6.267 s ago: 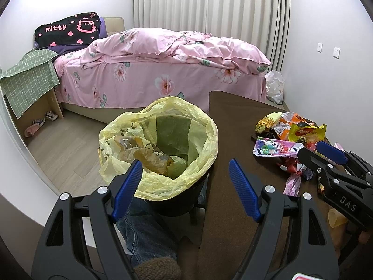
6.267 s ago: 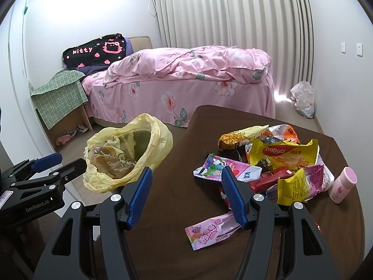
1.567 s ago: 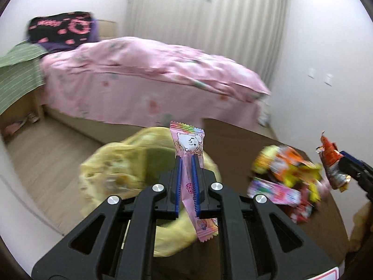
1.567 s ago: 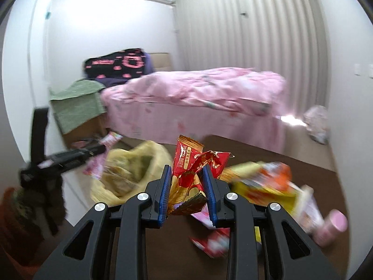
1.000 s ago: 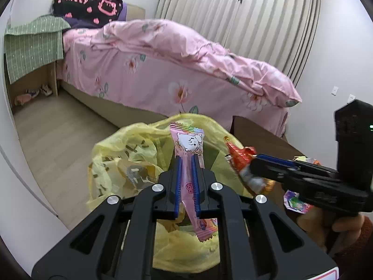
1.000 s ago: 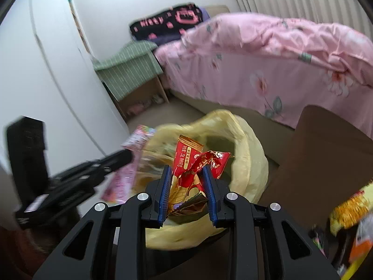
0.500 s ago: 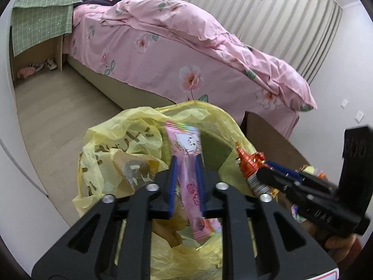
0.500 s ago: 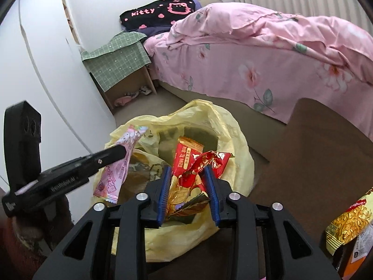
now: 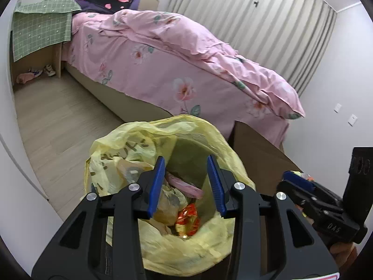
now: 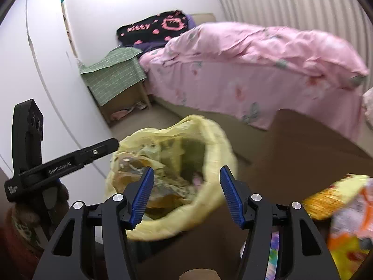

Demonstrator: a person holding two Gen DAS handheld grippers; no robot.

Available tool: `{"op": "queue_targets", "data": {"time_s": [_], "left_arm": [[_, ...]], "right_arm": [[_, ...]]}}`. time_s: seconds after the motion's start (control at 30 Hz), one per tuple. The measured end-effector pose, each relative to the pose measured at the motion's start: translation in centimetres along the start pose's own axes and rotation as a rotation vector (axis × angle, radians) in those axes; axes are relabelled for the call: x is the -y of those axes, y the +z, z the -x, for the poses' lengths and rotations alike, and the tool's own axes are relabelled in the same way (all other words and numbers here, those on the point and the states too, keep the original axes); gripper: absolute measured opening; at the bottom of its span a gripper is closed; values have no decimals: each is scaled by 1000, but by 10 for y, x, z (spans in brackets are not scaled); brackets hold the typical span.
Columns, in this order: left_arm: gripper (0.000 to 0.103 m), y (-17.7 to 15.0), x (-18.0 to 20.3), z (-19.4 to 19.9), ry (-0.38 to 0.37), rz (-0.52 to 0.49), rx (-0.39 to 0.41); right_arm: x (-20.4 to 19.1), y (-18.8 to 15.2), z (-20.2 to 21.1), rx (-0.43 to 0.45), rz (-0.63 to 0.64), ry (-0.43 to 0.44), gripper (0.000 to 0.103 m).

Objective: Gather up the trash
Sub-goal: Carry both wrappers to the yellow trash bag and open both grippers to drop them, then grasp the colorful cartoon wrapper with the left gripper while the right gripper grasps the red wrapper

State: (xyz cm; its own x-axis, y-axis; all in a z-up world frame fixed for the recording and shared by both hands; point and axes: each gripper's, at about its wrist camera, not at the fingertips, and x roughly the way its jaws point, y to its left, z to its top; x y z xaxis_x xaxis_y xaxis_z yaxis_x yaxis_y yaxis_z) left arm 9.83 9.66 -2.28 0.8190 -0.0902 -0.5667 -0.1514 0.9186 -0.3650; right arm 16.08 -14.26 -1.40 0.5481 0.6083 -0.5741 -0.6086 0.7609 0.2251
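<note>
A bin lined with a yellow bag (image 9: 163, 135) (image 10: 209, 135) stands beside the brown table (image 9: 258, 149) (image 10: 303, 144). My left gripper (image 9: 186, 182) hangs over the bag's mouth, its jaws opening with nothing between them. Down inside the bag lie a pink candy wrapper (image 9: 186, 186) and a red and gold wrapper (image 9: 187, 219) among other trash. My right gripper (image 10: 186, 196) is above the bag's near rim, its jaws opening wide and empty. More snack wrappers (image 10: 345, 210) lie on the table at the right, blurred.
A bed with a pink floral cover (image 9: 186, 53) fills the far side. A low wooden stand under a green checked cloth (image 9: 39, 30) sits at the left by the white wall. Bare wood floor (image 9: 58, 121) lies between the bin and the bed.
Both grippers have opened. The pink wrapper has left the left gripper and the red wrapper the right one; both now lie in the bag. The right view has swung to the right.
</note>
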Motion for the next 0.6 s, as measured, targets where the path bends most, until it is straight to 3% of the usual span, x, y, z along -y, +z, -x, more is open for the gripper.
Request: {"op": "queue_targets", "data": {"time_s": [0.2,0.43,0.6], "left_arm": [[36,-13,40,6,-86,-100,-26],[37,-45,113,-3,-263,-281,-113],[41,-66,163,-21,-392,-416,-203]], "right_arm": [[27,-24,63,37,-47,-123,56],[55,-73,143,67,-47,-418,56],[79,-115,173,39,-117,-481,56]]}}
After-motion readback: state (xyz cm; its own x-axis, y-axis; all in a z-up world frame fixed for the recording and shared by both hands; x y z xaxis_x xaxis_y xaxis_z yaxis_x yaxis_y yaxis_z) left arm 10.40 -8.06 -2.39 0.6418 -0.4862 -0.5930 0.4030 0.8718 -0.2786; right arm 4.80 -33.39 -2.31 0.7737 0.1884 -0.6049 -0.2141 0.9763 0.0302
